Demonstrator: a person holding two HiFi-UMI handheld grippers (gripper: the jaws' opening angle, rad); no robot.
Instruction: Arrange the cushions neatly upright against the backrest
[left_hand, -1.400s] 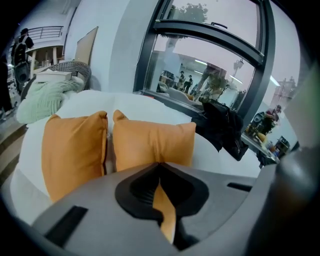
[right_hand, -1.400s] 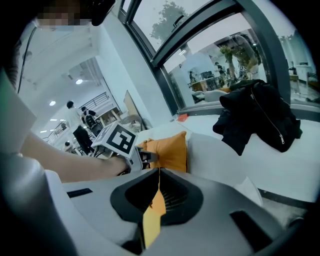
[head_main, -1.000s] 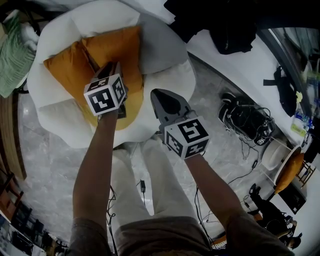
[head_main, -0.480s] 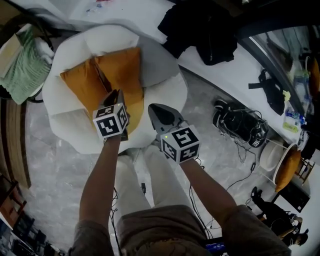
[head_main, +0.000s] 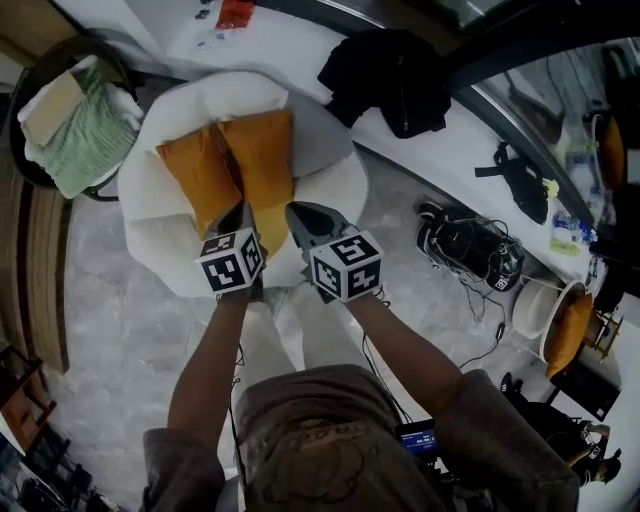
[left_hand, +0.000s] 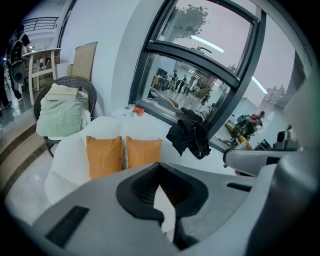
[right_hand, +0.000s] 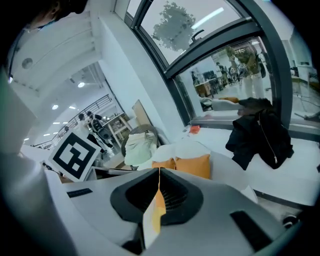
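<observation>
Two orange cushions (head_main: 197, 175) (head_main: 262, 165) stand upright side by side against the backrest of a white round armchair (head_main: 150, 205). In the left gripper view they show as cushions (left_hand: 104, 156) (left_hand: 142, 151) straight ahead, well beyond the jaws. My left gripper (head_main: 238, 216) hovers over the seat's front edge, clear of the cushions, shut with nothing in it. Beside it my right gripper (head_main: 300, 213) is also shut and empty. Its jaw tips (right_hand: 159, 172) meet in front of the cushions (right_hand: 192, 165).
A wicker chair with a green blanket (head_main: 75, 130) stands left of the armchair. A black jacket (head_main: 395, 75) lies on the white window ledge behind. A black bag with cables (head_main: 470, 245) sits on the marble floor to the right. The person's legs are below the grippers.
Both grippers have drawn back from over the cushions to the seat's front edge. The left one has come off the cushion. The head view has backed away, so the whole armchair shows.
</observation>
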